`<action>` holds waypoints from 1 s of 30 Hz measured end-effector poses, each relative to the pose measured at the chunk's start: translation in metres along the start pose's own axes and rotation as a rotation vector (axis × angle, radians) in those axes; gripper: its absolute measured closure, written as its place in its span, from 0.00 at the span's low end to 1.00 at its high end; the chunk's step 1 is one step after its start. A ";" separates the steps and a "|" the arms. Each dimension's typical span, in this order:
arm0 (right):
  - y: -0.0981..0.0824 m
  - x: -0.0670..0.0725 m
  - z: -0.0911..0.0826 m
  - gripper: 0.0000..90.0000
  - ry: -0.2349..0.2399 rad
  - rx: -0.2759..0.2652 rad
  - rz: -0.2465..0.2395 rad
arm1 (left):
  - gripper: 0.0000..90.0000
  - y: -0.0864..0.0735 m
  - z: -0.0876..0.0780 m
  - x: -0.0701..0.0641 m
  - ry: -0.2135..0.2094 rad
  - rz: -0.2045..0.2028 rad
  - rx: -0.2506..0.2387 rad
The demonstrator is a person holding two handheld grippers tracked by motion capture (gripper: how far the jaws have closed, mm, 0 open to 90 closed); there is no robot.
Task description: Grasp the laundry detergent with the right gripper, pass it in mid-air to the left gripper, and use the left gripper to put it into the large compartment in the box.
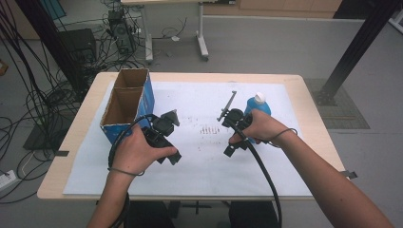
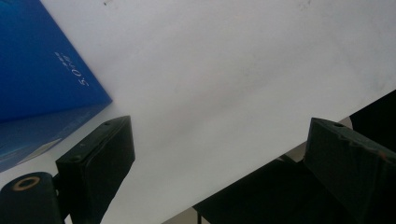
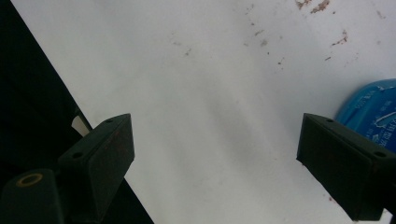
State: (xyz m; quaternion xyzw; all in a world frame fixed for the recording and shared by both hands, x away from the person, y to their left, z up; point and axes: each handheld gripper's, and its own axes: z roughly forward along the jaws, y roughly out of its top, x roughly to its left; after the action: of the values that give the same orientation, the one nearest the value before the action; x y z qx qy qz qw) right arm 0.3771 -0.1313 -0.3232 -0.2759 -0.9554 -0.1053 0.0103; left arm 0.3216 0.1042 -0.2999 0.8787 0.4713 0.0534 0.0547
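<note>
We are noting a blue box (image 1: 142,102) with brown cardboard inside, a blue bottle (image 1: 257,105) wearing a white cap (image 1: 259,98), a white sheet (image 1: 199,168) showing reddish-brown specks, covering a tan counter (image 1: 309,114), and black grippers.

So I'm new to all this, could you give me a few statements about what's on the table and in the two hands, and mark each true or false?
1. The blue bottle has a white cap. True.
2. The right gripper is clamped on the bottle. False: its jaws stand apart over bare white paper, the bottle just beside one jaw.
3. The cardboard box is open at the top. True.
4. The box sits at the table's right end. False: it sits at the left, beside the left gripper.
5. The left gripper holds a pen. False: its jaws are open with nothing between them.
</note>
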 end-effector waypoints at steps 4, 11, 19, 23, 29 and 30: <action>-0.003 0.002 -0.002 0.12 0.000 -0.005 -0.015 | 0.10 0.002 0.001 0.000 -0.007 0.006 0.001; -0.009 0.003 -0.002 0.12 0.008 -0.013 -0.038 | 0.10 0.005 0.003 0.002 -0.019 0.003 0.005; -0.020 0.000 -0.005 0.12 0.015 -0.018 -0.050 | 0.10 0.006 0.005 0.006 -0.041 -0.001 0.005; -0.027 -0.001 -0.006 0.12 0.013 -0.013 -0.053 | 0.10 0.006 0.008 0.008 -0.045 -0.006 0.008; -0.040 -0.001 -0.007 0.12 0.017 -0.018 -0.047 | 0.10 0.006 0.010 0.009 -0.048 -0.007 0.012; -0.042 -0.001 -0.007 0.12 0.018 -0.016 -0.045 | 0.10 0.006 0.010 0.009 -0.052 -0.007 0.011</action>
State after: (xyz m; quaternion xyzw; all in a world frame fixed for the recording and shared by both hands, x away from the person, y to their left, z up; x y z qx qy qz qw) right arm 0.3555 -0.1685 -0.3246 -0.2535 -0.9603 -0.1157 0.0145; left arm 0.3334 0.1082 -0.3080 0.8783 0.4732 0.0277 0.0622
